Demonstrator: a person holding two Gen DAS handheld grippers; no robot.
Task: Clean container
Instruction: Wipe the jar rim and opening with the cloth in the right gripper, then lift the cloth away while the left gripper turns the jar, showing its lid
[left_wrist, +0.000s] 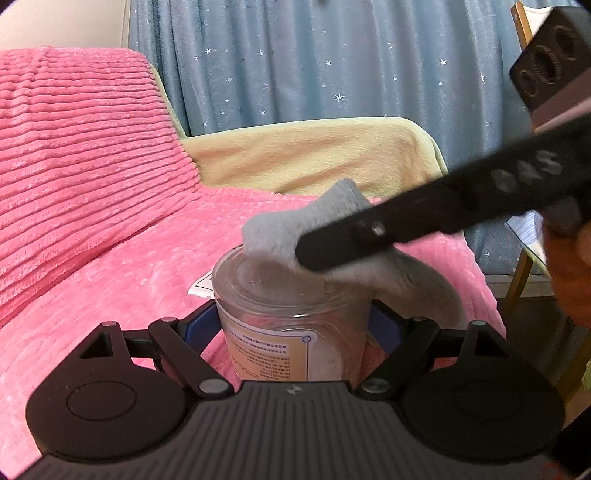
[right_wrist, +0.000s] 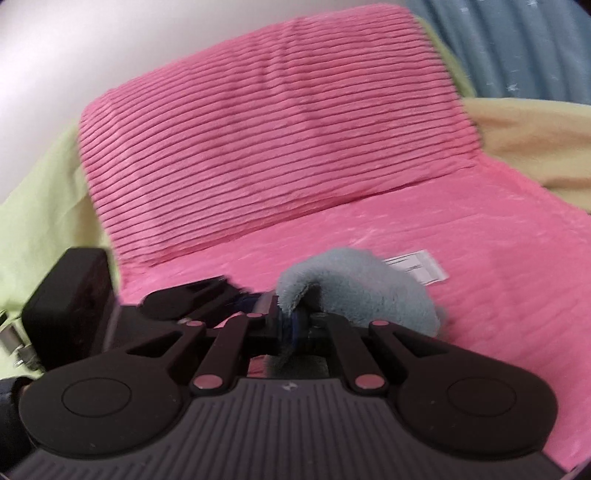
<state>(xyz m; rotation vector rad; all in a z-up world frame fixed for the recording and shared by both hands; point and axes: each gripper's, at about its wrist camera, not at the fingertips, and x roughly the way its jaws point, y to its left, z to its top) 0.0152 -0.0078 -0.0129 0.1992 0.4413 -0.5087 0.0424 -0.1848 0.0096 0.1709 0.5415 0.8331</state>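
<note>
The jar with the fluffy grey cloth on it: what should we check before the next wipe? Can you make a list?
1. Jar held between the left gripper fingers: ok, blue pads sit on both sides of it.
2. Grey cloth pinched by the right gripper: ok, fingers shut on it.
3. Cloth touching the jar's top end: ok, it lies over the rim in the left wrist view.
4. Jar's top end open or closed: cannot tell, it looks like a clear flat face.
5. Jar's paper label dry and whole: cannot tell.
6. Soft pink blanket below if it slips: ok.
</note>
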